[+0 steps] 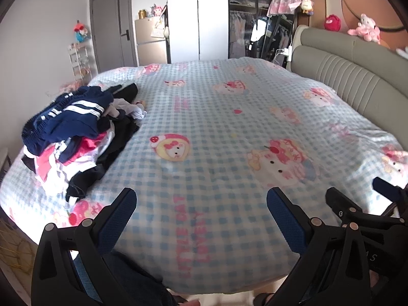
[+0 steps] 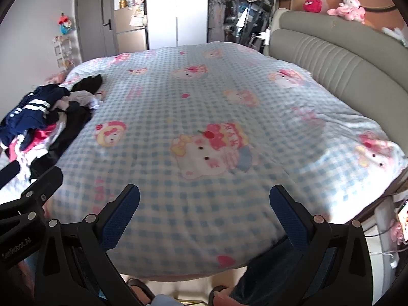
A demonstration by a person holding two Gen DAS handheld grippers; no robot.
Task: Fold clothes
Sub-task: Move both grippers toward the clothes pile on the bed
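On bed (image 1: 216,127), clothes pile (image 1: 76,132) (unfolded), grippers apart

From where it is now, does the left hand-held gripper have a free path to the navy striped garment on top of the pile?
Probably yes. The left hand-held gripper is open and empty, and only bare bedspread lies between it and the navy striped garment, which sits uncovered on top of the pile, off to its left.

The pile of clothes (image 2: 38,117) runs off the right-wrist view's left edge, its lower garments buried under others.
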